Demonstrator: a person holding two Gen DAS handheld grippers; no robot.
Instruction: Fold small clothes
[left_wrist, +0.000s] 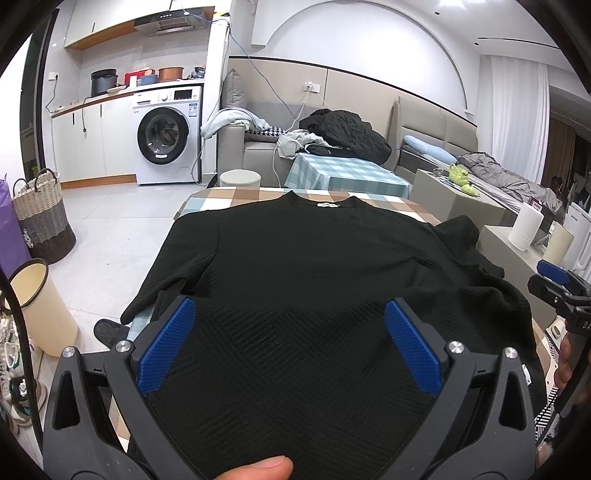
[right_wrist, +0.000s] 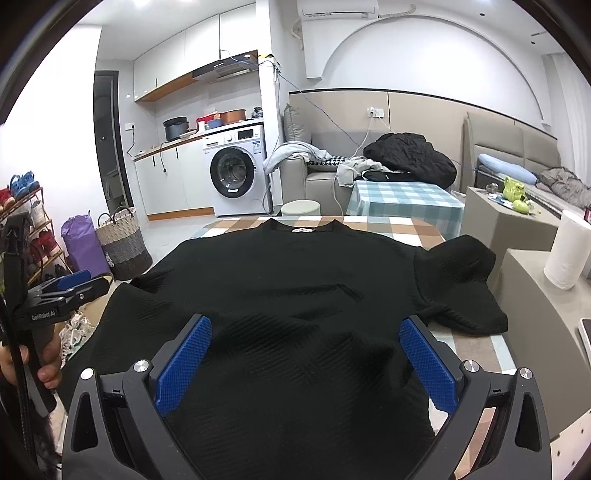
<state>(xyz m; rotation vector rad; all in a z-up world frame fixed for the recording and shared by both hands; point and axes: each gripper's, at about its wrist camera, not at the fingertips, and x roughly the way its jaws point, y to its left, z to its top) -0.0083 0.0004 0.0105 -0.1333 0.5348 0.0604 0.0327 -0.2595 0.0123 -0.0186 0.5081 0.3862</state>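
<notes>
Left wrist view
Left claw (left_wrist: 290, 345): spread wide, blue pads (left_wrist: 167, 347) well apart, nothing pinched between them; thumb visible at the bottom edge.
Black top (left_wrist: 295, 266): laid flat on the checked worktop (left_wrist: 236, 197), directly ahead of and beneath the left claw, hem end under the fingers.
Direction: neckline with white label (left_wrist: 328, 205) pointing away from the claw, toward the far edge of the worktop; long axis running hem-to-collar, straight along the claw's forward line.
Sleeves: one spread out to the claw's left, hanging off the worktop edge; the other bunched to its right.
Right claw (left_wrist: 554, 280): partly seen at the right edge, beside the right sleeve; opening not discernible here.

Right wrist view
Right claw (right_wrist: 306, 363): wide apart, blue pads (right_wrist: 428, 367) flanking the cloth, gripping nothing.
Black top (right_wrist: 295, 288): ahead of and below this claw, same lie, collar label (right_wrist: 303, 230) at the far end, hem nearest.
Right sleeve (right_wrist: 458, 280): folded and rumpled, forward-right of the claw.
Left claw (right_wrist: 74, 286): at the left edge, level with the left sleeve, fingers seen side-on.
</notes>
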